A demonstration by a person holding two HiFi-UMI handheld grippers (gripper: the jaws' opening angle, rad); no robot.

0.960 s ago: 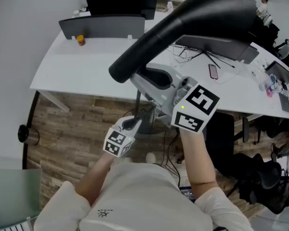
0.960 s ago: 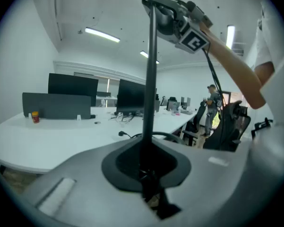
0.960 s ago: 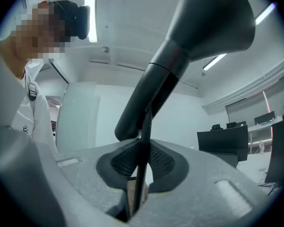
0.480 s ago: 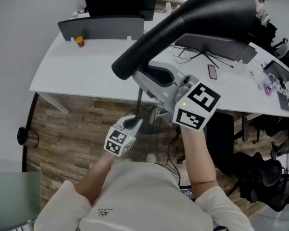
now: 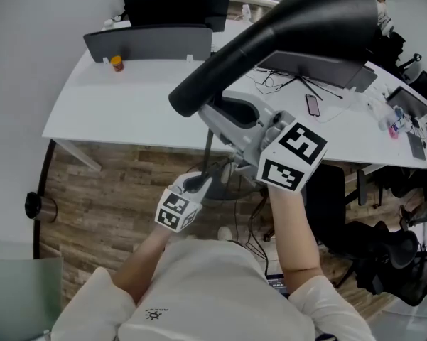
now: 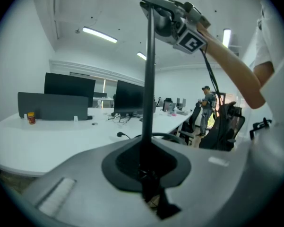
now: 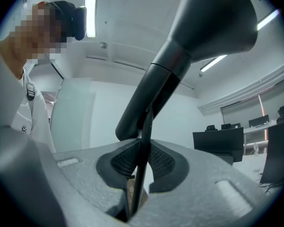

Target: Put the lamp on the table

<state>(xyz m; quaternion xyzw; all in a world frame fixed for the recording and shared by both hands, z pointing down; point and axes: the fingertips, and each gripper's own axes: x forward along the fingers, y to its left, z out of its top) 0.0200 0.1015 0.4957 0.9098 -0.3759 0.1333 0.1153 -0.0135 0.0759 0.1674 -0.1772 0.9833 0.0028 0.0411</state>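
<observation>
Clearly left tool [image 6: 146, 174] and right tool [image 7: 137, 174] tight on lamp pole [image 6: 148, 79]; shade [image 5: 320, 13] partly cropped.

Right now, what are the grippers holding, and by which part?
Both hold the black lamp by its thin pole: the right gripper has its jaws clamped just under the shade, the left gripper lower down.
</observation>
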